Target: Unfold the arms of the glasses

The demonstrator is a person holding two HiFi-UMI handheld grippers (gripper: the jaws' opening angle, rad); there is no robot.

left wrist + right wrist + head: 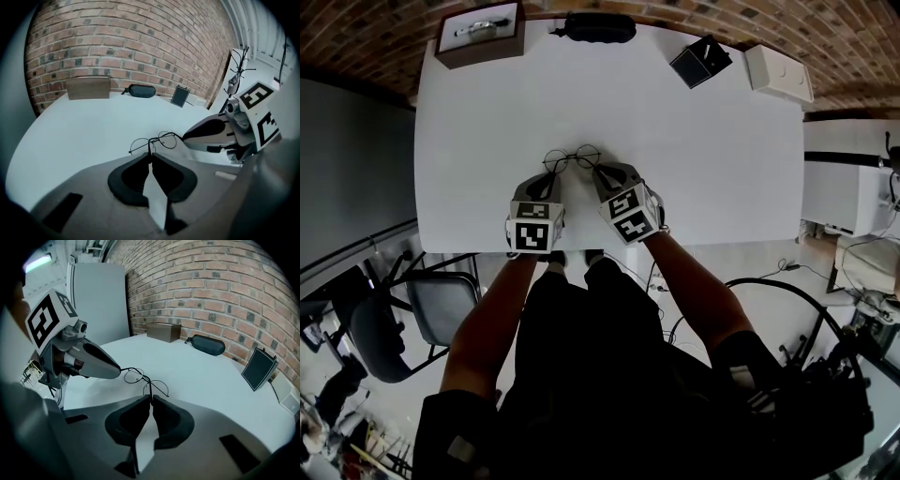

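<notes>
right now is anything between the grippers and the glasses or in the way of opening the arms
Nothing visible. The left gripper and right gripper are each pinched on thin wire of the glasses, over bare table. The glasses case and wooden box sit far off at the back edge.

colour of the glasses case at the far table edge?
Black all over. The case shows best in the right gripper view, against the brick wall.
</notes>
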